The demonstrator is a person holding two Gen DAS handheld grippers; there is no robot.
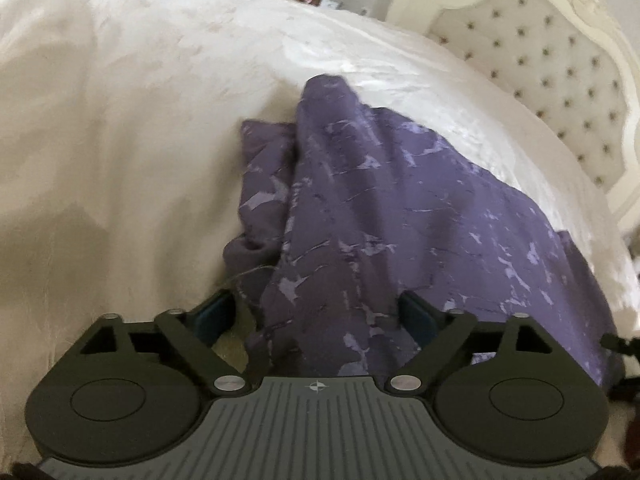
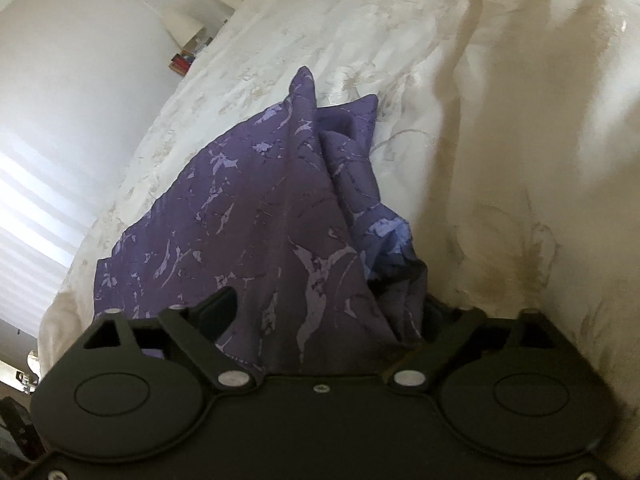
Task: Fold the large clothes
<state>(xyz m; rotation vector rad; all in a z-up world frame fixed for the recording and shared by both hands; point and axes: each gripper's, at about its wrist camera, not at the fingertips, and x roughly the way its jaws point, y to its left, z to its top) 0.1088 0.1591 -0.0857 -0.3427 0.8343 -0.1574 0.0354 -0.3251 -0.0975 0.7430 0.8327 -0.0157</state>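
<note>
A large purple garment [image 1: 384, 208] with a pale lilac marbled print lies on a white bed. It also shows in the right wrist view [image 2: 256, 216], bunched into folds and rising to a point. My left gripper [image 1: 316, 316] has its jaws wide apart, with the near edge of the cloth lying between the fingers [image 1: 214, 312]. My right gripper [image 2: 328, 316] also stands with jaws wide apart, and the cloth drapes over and between its fingers [image 2: 218, 308]; its right fingertip is hidden by fabric. Neither pair of pads presses the cloth.
The cream embroidered bedspread [image 1: 120, 160] covers the bed and hangs in deep folds at the right of the right wrist view [image 2: 520, 160]. A tufted white headboard [image 1: 540, 60] stands at the far right. A bedside lamp and books [image 2: 188, 44] sit beyond the bed.
</note>
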